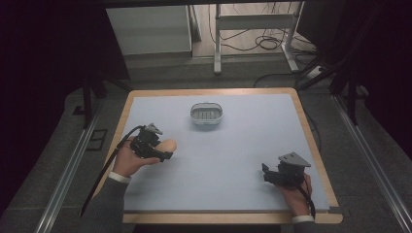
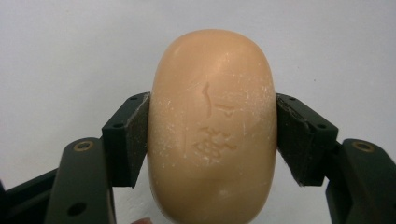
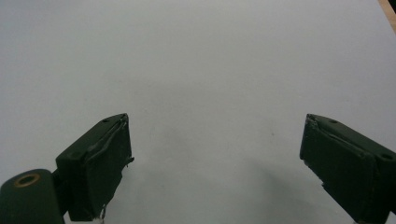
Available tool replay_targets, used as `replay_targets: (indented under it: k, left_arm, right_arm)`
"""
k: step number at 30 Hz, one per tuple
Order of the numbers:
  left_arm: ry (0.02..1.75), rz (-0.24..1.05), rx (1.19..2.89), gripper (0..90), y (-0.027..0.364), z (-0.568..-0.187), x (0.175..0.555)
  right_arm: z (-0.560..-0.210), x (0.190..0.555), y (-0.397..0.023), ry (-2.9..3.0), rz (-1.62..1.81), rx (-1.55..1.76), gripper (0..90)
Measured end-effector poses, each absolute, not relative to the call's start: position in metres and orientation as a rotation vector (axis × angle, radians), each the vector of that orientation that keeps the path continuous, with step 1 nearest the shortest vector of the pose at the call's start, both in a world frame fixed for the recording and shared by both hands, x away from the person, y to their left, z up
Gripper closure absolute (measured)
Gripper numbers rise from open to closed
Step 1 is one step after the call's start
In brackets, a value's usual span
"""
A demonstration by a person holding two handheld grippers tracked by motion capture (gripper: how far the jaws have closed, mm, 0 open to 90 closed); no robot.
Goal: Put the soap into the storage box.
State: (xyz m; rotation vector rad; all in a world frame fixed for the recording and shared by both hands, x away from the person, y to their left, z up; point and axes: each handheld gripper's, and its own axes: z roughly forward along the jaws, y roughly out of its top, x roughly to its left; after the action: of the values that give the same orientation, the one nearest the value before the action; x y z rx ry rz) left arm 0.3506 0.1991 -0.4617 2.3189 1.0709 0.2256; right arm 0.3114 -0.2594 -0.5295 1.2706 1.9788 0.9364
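Note:
A peach-coloured oval bar of soap (image 2: 212, 126) with stamped characters sits between both pads of my left gripper (image 2: 212, 135), which is shut on it. From above, the same soap (image 1: 168, 145) pokes out of the left gripper (image 1: 163, 151) over the left part of the pale mat. A small grey soap dish (image 1: 206, 114) with a slotted floor stands at the mat's far middle, well apart from the soap. My right gripper (image 1: 266, 174) rests low at the near right, and its jaws (image 3: 217, 163) stand wide open over bare mat with nothing between them.
The pale mat (image 1: 233, 145) covers a wooden-edged table (image 1: 313, 145). Dark floor, metal rails and a white frame with cables (image 1: 252, 29) lie beyond the far edge.

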Motion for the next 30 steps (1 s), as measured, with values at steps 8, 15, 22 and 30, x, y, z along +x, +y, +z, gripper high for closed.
replay_targets:
  k: [8, 15, 22, 30]
  left_arm:
    - [1.066, 0.240, 2.321, 32.5, 0.197, -0.457, 0.354]
    - [1.037, 0.260, 2.339, 32.5, 0.192, -0.450, 0.355]
    - [1.020, 0.277, 2.339, 32.5, 0.187, -0.443, 0.358]
    - [1.009, 0.275, 2.349, 32.5, 0.182, -0.444, 0.365]
  right_arm:
    - [-0.530, 0.311, -0.259, 1.979, 0.936, 1.270, 9.1]
    - [-0.530, 0.311, -0.259, 1.978, 0.933, 1.267, 9.1]
    - [-0.530, 0.311, -0.259, 1.978, 0.934, 1.268, 9.1]
    - [-0.530, 0.311, -0.259, 1.980, 0.934, 1.270, 9.1]
